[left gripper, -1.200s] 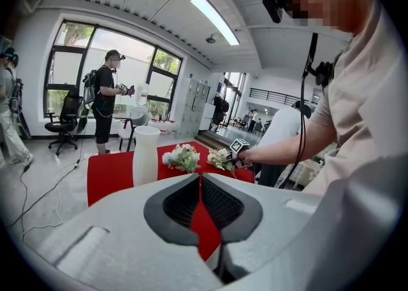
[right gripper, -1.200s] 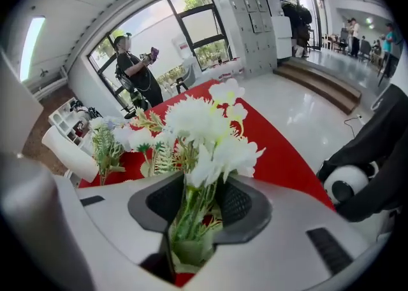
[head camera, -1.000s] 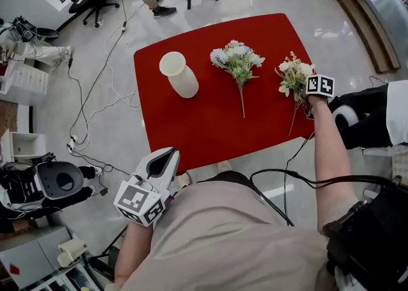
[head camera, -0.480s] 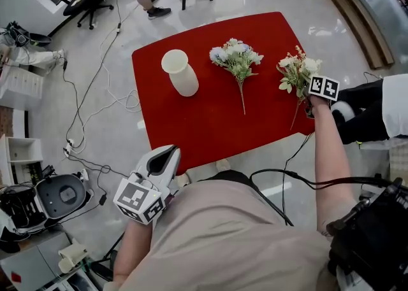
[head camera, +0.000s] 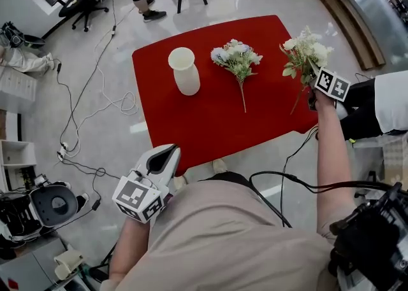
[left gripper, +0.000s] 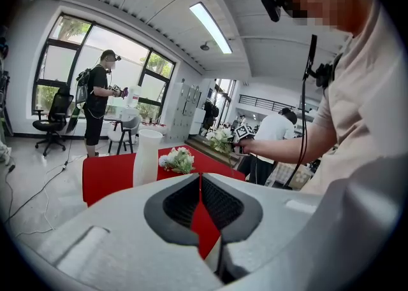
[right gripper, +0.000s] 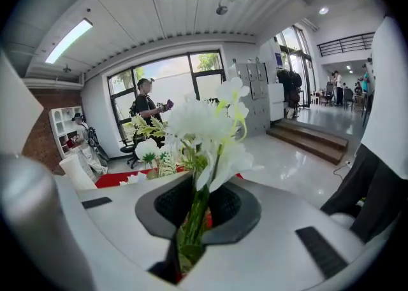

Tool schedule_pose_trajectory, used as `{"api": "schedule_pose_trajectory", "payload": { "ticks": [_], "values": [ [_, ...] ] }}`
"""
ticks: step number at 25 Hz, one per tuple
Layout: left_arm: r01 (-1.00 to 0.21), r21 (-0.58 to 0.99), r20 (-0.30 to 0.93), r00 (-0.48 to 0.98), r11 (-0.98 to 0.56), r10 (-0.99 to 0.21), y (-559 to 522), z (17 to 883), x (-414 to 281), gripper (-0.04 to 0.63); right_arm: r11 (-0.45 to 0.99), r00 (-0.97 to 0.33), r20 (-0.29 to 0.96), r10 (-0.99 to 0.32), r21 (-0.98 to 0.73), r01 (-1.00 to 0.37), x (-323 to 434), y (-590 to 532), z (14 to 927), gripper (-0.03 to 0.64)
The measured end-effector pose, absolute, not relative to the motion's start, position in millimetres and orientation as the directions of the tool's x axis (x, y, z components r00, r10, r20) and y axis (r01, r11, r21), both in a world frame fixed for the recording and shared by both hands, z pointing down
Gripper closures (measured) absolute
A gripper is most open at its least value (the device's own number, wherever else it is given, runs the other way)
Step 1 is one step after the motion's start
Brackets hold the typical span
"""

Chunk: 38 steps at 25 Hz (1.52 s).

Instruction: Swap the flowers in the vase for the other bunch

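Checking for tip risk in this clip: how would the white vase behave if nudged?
The vase stands tall and narrow on the red table, so a sideways nudge near its rim would probably tip it. It looks empty, so likely light, and once down it might roll.

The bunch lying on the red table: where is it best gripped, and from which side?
Probably grip the bare stem just below the leaves, coming from above. The bunch lies flat, blooms away from the person, thin stem toward them, clear of the vase.

Vase (head camera: 183,70) left of one bunch (head camera: 237,60) on the table (head camera: 210,124), other bunch (head camera: 306,54) beyond its right edge
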<state>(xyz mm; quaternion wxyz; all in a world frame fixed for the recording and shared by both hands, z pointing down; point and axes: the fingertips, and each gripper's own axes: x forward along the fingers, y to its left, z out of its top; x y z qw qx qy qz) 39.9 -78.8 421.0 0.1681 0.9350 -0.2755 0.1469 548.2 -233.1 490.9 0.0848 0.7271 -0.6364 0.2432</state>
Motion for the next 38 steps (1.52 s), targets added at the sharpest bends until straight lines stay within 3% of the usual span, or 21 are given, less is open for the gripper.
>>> {"api": "schedule_pose_trajectory", "payload": {
  "ticks": [19,38],
  "values": [
    [-0.569,0.248,0.316,0.812,-0.784,-0.490,-75,406,-35,0.586,0.085,-0.105,0.155,-0.982,-0.129,-0.988,376,-281,300,0.566],
    [-0.652,0.228,0.286,0.755,-0.724,-0.590,-59,417,-60,0.586,0.302,-0.292,-0.105,-0.951,-0.099,-0.948,255,-307,219,0.566]
  ]
}}
